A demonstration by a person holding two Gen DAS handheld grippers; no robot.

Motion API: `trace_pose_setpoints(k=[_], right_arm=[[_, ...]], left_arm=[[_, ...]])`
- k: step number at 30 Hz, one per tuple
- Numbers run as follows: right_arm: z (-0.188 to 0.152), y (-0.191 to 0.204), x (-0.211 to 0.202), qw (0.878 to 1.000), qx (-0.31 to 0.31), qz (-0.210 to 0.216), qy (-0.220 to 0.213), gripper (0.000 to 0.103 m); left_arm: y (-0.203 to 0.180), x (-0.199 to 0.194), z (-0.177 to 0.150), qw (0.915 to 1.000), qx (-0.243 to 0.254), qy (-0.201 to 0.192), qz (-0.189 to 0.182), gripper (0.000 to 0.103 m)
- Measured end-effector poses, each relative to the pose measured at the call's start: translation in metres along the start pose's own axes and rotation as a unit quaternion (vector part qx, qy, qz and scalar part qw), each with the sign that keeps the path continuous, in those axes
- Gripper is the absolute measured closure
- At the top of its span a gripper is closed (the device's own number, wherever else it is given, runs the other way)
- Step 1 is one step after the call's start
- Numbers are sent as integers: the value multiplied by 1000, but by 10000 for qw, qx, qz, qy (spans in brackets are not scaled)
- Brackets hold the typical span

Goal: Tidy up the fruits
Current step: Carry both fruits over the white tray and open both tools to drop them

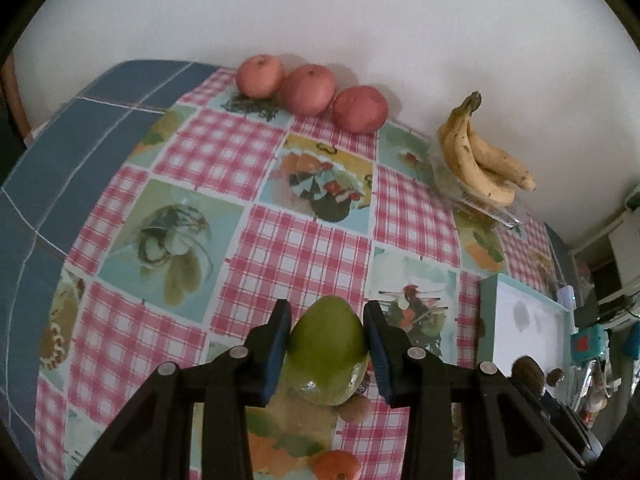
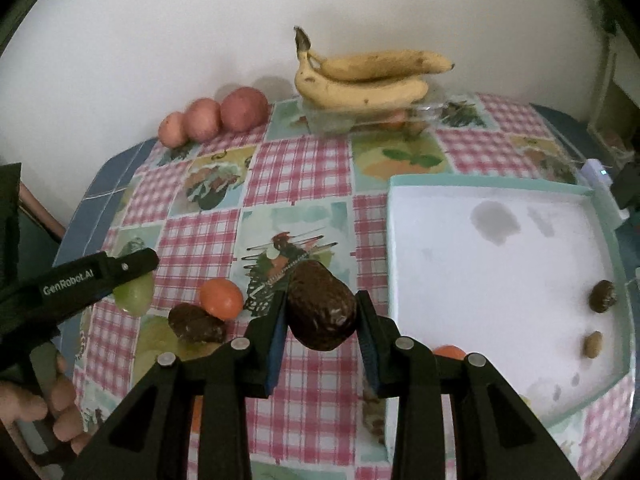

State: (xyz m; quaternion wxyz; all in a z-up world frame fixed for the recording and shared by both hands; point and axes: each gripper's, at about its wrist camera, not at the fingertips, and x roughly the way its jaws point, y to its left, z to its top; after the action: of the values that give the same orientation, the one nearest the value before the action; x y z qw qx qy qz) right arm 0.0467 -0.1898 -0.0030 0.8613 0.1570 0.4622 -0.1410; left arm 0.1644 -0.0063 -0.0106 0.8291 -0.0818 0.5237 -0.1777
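My left gripper [image 1: 327,320] is shut on a green mango [image 1: 328,350] and holds it above the tablecloth; the mango also shows in the right wrist view [image 2: 134,296] under the left gripper's fingers [image 2: 120,268]. My right gripper [image 2: 322,312] is shut on a dark brown avocado [image 2: 322,312], held just left of the white tray [image 2: 500,280]. Three red apples [image 1: 310,90] line the wall. A banana bunch [image 2: 360,76] rests on a clear plastic box [image 2: 332,118].
On the cloth lie another dark avocado [image 2: 196,324] and an orange tangerine [image 2: 221,298]. The tray holds two small brown fruits [image 2: 602,296] near its right wall. Another orange fruit [image 2: 448,351] peeks out by the tray's near-left edge. The table's blue edge [image 1: 60,152] is at left.
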Motion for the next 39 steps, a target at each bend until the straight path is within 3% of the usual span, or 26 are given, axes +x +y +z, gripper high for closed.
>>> trace_pose_setpoints(k=[9, 15, 28, 34, 39], right_arm=[[-5, -36, -21, 9992, 318, -185, -156, 69], [2, -76, -28, 9966, 539, -574, -221, 69], [-1, -181, -40, 9827, 1490, -1072, -233, 68], [-7, -211, -40, 9762, 1794, -1211, -156, 68], [-7, -217, -31, 9766, 1809, -1160, -65, 68]], left_arm=[[-5, -7, -3, 9999, 2, -46, 93, 63], [-27, -9, -7, 9995, 217, -120, 173, 63], [-99, -7, -30, 9937, 1105, -100, 139, 63], [-133, 0, -45, 9893, 1458, -2, -40, 63], [-163, 10, -61, 9835, 1761, 78, -416, 63]])
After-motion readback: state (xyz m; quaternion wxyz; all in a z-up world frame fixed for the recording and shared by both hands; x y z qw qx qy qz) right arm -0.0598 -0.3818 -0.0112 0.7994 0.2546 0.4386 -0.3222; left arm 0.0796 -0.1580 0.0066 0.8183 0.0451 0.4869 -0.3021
